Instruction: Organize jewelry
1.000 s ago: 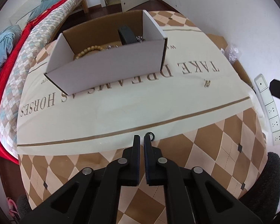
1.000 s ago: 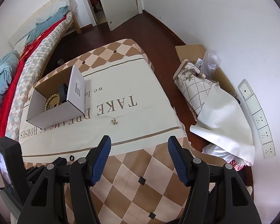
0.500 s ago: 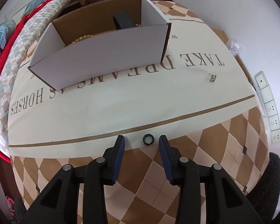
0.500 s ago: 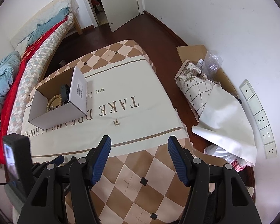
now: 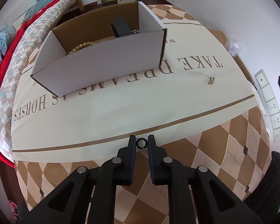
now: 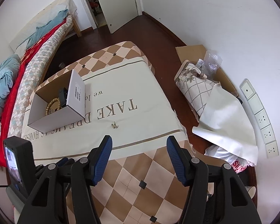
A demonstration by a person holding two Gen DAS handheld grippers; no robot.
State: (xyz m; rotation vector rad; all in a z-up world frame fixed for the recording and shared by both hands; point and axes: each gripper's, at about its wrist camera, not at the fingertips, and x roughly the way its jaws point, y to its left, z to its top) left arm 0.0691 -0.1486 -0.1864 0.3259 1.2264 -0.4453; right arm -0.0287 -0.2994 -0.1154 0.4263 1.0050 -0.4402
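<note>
Between the left gripper's fingers sits a black ring, pinched from both sides on the cloth.

Ahead and left of that gripper stands the box holding beads; a gold earring lies ahead to its right. Higher up, the right gripper hangs spread wide and empty, the earring just ahead of its left finger.

A small black open ring lies flat between my left tongs' tips; a small gold earring lies apart, near the white cardboard box.
</note>
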